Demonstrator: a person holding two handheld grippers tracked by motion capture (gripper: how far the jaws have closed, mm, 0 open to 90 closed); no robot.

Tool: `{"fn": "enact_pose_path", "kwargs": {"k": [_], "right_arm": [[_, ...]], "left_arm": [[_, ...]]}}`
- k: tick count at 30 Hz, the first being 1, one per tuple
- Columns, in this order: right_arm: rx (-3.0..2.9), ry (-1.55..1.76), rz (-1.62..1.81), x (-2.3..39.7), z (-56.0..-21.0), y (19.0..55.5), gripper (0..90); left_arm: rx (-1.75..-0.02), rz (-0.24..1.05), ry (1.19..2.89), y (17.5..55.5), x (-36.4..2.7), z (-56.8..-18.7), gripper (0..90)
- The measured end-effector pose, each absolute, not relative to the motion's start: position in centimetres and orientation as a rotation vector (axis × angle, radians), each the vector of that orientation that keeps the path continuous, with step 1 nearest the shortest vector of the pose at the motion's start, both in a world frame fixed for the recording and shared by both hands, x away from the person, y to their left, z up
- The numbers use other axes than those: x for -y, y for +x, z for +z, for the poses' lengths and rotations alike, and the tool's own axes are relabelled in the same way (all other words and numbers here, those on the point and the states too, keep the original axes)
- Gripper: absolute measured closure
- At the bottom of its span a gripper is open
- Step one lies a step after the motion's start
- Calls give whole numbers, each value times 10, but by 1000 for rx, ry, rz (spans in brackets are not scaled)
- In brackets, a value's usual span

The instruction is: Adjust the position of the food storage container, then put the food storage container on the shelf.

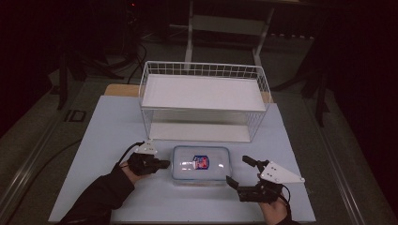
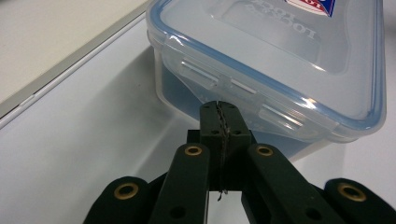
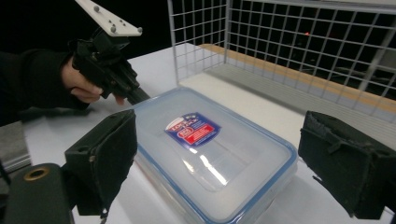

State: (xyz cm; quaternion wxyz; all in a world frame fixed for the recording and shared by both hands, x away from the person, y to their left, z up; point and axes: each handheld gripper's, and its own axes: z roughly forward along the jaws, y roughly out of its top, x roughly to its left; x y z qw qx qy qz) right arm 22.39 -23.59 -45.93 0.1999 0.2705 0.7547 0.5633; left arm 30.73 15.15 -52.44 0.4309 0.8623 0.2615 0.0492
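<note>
The lidded plastic container [image 1: 201, 164] sits on the table [image 1: 117, 126] before the wire basket [image 1: 204, 101], the left tool [image 1: 162, 164] closed at its side latch and the right tool [image 1: 241, 173] spread wide, so unlatching or lifting likely follows.

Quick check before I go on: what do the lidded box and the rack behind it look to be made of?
The box looks like clear, glossy plastic: you see through its lid, which shows glare, with a blue seal at the rim and moulded clip flaps. The rack looks like thin white-coated metal wire in a grid, with flat matt white shelf panels, possibly painted board or sheet; hard to tell.
</note>
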Motion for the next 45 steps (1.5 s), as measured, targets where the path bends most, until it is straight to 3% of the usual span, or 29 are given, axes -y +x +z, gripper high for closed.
{"fn": "enact_pose_path", "kwargs": {"k": [15,17,20,21,23,30,32,35,45], "right_arm": [[-2086,737,1556,236,-460,222,115],[-2079,720,1544,236,-458,221,115],[-2073,720,1529,236,-458,220,115],[-2057,702,1523,236,-457,218,137],[-2067,697,1528,237,-456,219,140],[-2175,763,1535,239,-458,226,143],[-2171,761,1537,240,-458,226,137],[-2212,799,1476,240,-454,229,132],[-2153,832,1449,236,-442,232,102]], "left_arm": [[-643,102,2119,316,-146,-519,889],[-648,110,2100,311,-150,-513,814],[-669,107,2065,303,-155,-501,783],[-673,93,2047,300,-155,-497,596],[-685,57,1994,294,-156,-490,553],[-692,33,1904,280,-143,-475,147],[-678,20,1880,278,-138,-469,141],[-677,23,1865,277,-133,-461,32],[-850,-26,1832,295,-126,-454,29]]}}
